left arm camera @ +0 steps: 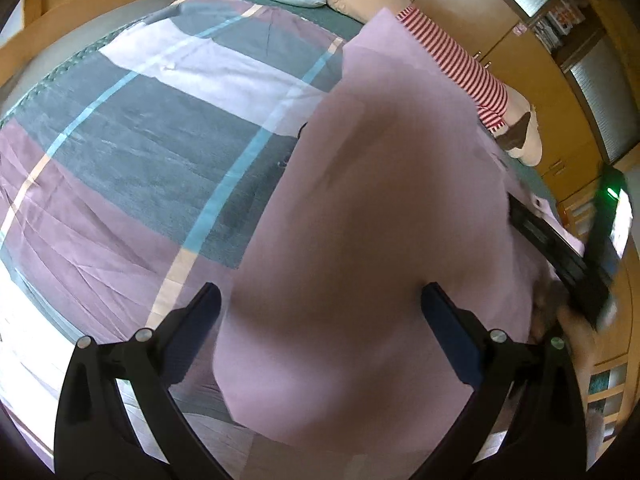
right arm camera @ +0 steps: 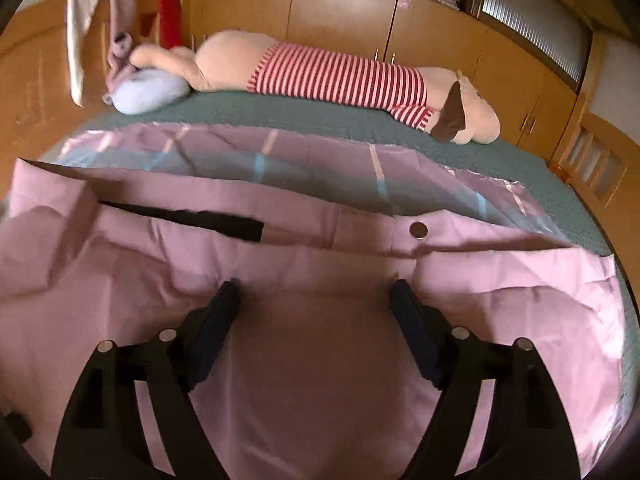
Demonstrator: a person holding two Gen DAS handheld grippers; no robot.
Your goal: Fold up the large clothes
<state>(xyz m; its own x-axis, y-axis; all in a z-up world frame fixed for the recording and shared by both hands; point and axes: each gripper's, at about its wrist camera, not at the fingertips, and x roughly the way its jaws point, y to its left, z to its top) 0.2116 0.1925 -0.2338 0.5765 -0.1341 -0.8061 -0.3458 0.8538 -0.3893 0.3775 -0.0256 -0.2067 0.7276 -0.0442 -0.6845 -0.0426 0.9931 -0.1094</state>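
Observation:
A large cover lies spread on the bed, plaid on one side (left arm camera: 160, 128) and plain pink on the other. A plain pink layer (left arm camera: 380, 200) is folded over the plaid. My left gripper (left arm camera: 322, 304) is open, its fingers wide apart over this pink layer. In the right wrist view the pink cloth (right arm camera: 320, 360) fills the foreground, with a round snap button (right arm camera: 418, 230) and a dark slit (right arm camera: 188, 216) along its hem. My right gripper (right arm camera: 316, 294) is open just above the cloth, pads clear of it. Its blurred black body (left arm camera: 568, 256) shows at the cloth's right edge.
A long plush toy in a red-striped shirt (right arm camera: 340, 76) lies along the far side of the green bedspread (right arm camera: 280, 114), beside a pale blue cushion (right arm camera: 148, 92). Wooden cabinets (right arm camera: 340, 12) stand behind the bed. A wooden rail (right arm camera: 592, 160) is at the right.

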